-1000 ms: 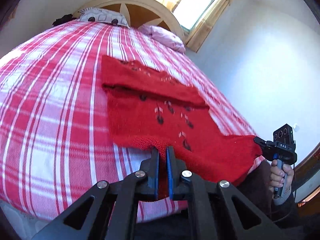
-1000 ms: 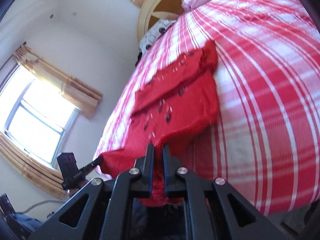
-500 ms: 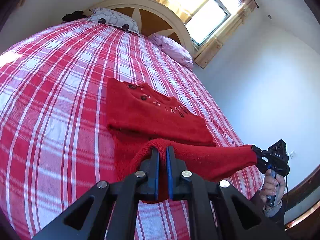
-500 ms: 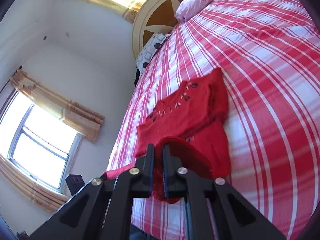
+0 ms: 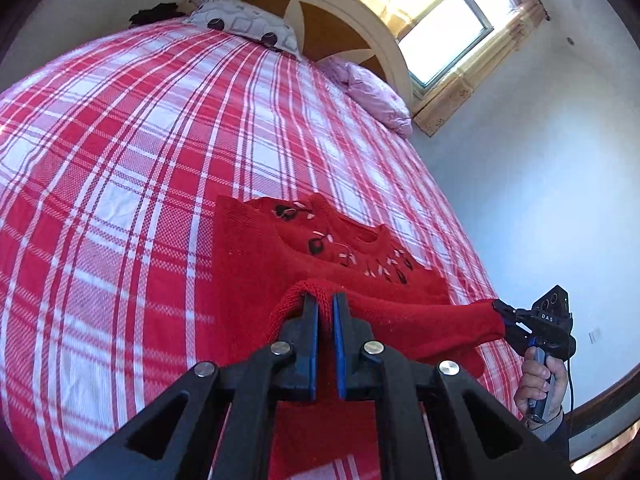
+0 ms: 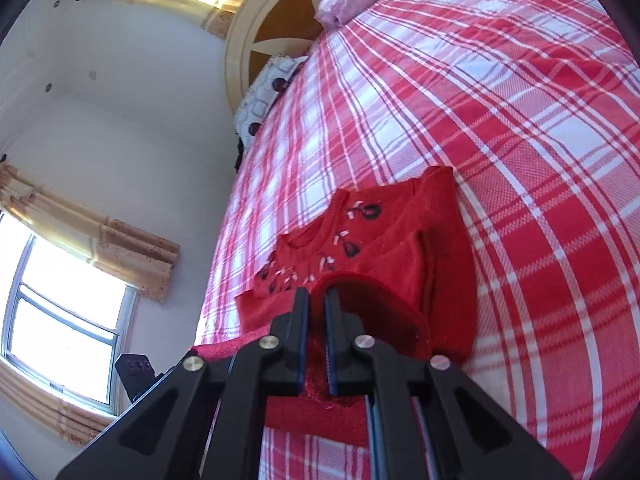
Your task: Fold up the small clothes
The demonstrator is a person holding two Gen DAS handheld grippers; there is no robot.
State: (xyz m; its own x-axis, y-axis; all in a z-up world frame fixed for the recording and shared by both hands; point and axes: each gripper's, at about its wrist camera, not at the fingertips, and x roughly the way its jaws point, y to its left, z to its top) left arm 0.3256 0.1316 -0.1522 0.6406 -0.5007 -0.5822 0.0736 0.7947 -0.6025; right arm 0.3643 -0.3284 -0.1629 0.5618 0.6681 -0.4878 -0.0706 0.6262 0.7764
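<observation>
A small red knitted sweater [image 5: 256,248] with dark embroidered motifs near the neck lies on the red-and-white checked bed [image 5: 132,140]. Its lower hem is lifted and stretched taut between both grippers, held above the chest part. My left gripper [image 5: 325,300] is shut on one corner of the hem. In the left wrist view my right gripper [image 5: 500,312] pinches the other corner, with a person's hand [image 5: 540,380] on its handle. From the right wrist view, my right gripper [image 6: 316,296] is shut on the hem over the sweater [image 6: 400,264]. The left gripper body [image 6: 136,372] shows at lower left.
A patterned pillow [image 5: 240,24] and a pink pillow [image 5: 372,92] lie at the curved wooden headboard [image 5: 320,12]. A curtained window [image 5: 444,32] is in the wall beside the bed. The bed's edge runs close along the sweater's window side.
Both grippers have carried the hem away from the near bed edge toward the neck, folding the lower half over the upper part. The sweater now looks much shorter.
</observation>
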